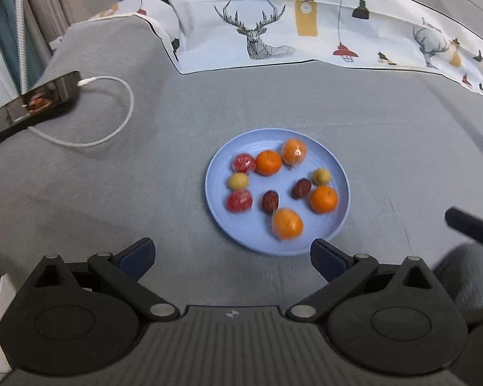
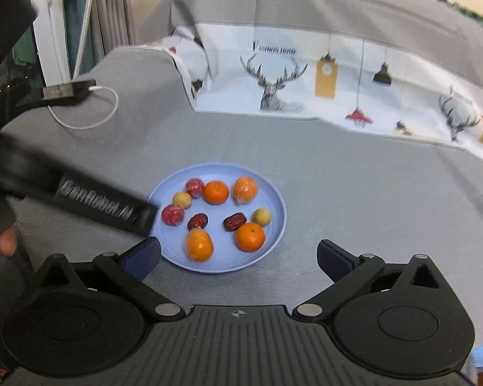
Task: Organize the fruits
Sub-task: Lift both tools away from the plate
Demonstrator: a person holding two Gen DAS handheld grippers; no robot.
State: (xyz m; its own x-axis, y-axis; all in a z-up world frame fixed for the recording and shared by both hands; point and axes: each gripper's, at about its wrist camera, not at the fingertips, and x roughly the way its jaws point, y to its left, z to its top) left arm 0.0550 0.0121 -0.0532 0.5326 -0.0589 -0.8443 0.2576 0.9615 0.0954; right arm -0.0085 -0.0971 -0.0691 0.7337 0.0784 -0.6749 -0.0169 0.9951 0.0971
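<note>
Above the blue plate (image 1: 338, 167) of fruit, both grippers — left gripper (image 1: 232, 257), right gripper (image 2: 238, 257) — tilt downward, jaws wide, empty.

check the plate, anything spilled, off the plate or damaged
Nothing stands out. All ten fruits sit inside the blue plate, which lies flat on the grey cloth; none has rolled off and none looks damaged. Two of the oranges are in clear wrap. Both tools, left and right, hang open and empty.
</note>
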